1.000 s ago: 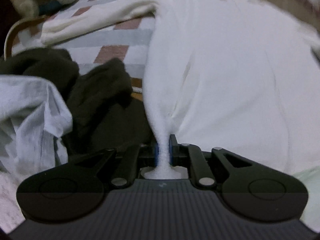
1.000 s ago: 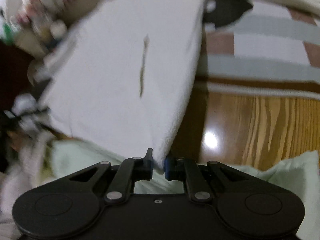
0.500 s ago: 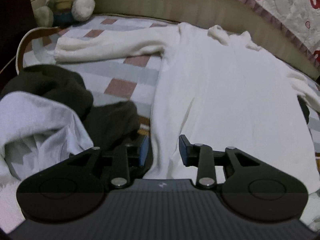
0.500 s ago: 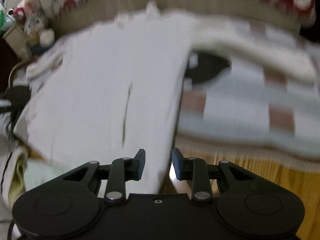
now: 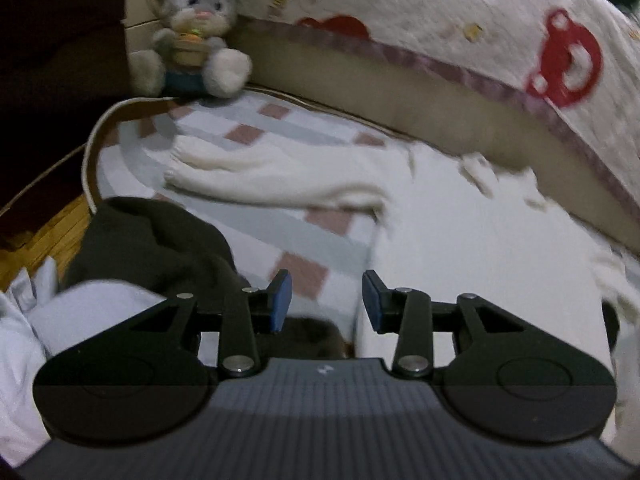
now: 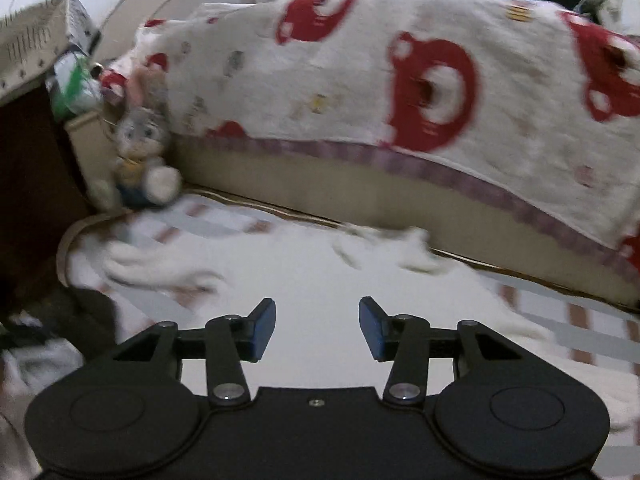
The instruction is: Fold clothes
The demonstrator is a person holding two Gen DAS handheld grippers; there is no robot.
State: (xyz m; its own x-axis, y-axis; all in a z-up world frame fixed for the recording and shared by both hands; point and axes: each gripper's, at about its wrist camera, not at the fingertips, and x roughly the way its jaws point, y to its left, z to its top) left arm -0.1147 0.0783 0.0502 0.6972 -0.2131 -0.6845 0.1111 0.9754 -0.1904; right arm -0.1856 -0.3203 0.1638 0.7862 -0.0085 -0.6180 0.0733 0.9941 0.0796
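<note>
Opening, empty: left hand-held gripper [image 5: 325,300], right hand-held gripper [image 6: 317,328] | white sweater [image 5: 472,248] flat | no readable writing

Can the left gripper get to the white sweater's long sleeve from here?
Probably yes. The left gripper has nothing between its opening jaws, and the sleeve lies flat on the checked blanket ahead of it. The dark clothes sit off to the side, not in the way.

A home bedroom: checked bedcover [image 5: 256,236], plush rabbit [image 5: 196,36], printed blanket [image 6: 360,80].
</note>
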